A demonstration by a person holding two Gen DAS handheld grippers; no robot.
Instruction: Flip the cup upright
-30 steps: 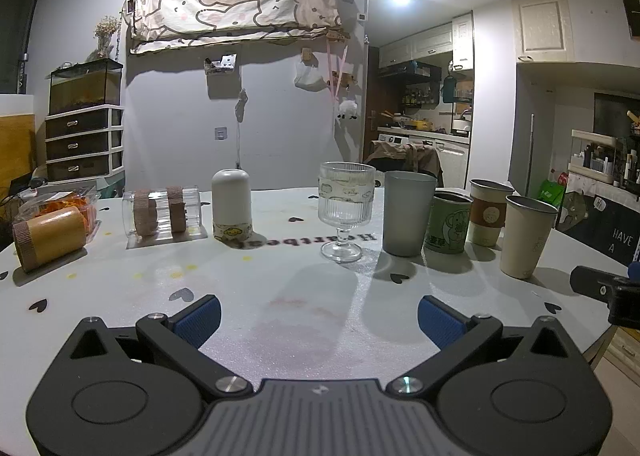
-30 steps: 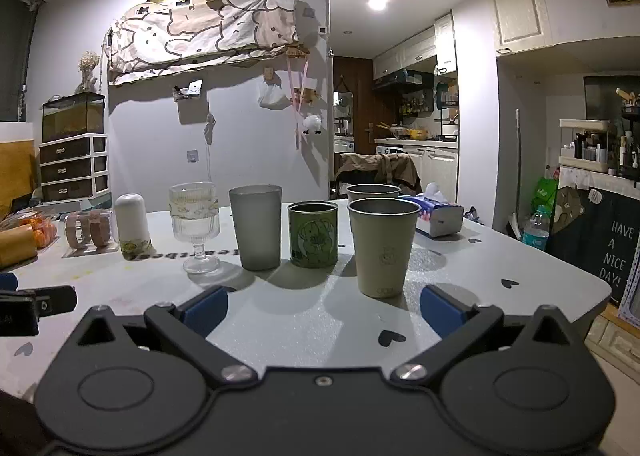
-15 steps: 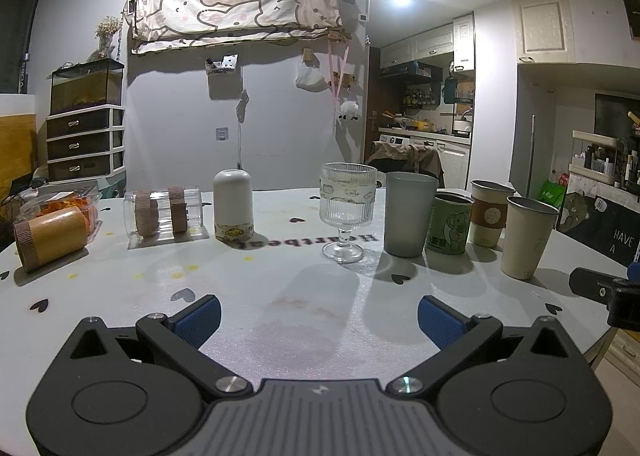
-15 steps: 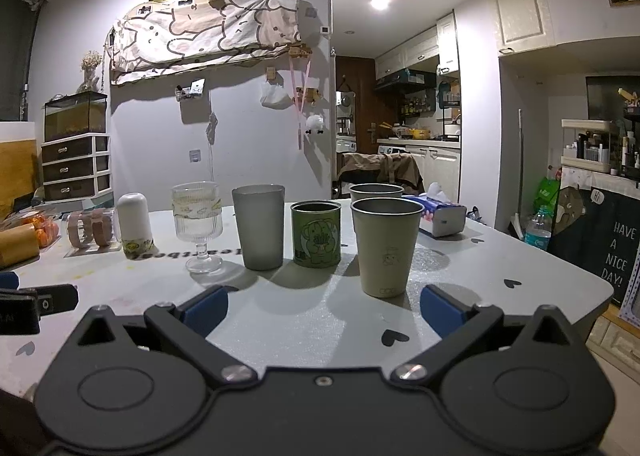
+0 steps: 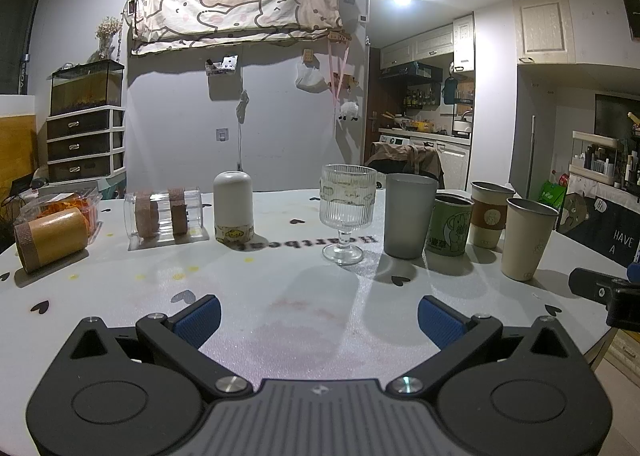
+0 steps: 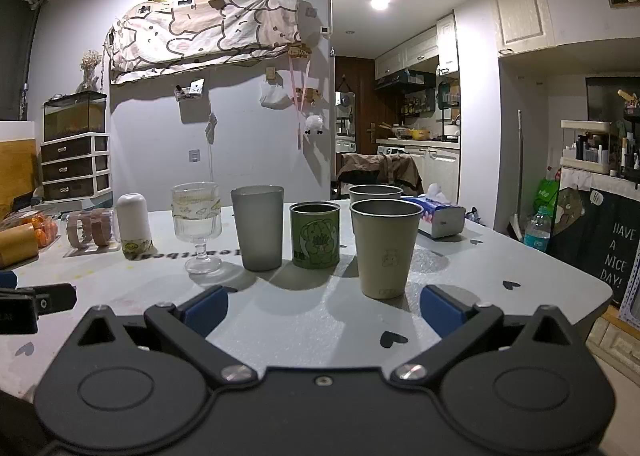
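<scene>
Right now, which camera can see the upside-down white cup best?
The left wrist view. There the white cup stands near the middle, large and unblocked, its rounded closed end up and its yellow-patterned band on the table. In the right wrist view it sits smaller, off to the left beside the stemmed glass.

I read this as a lived-in home: kitchen cabinets (image 6: 408, 52) and a cluttered counter (image 6: 416, 136) open off the room, a cartoon-print cloth (image 5: 236, 16) hangs on the wall, a drawer unit (image 5: 84, 144) beside my desk (image 5: 304, 296)
</scene>
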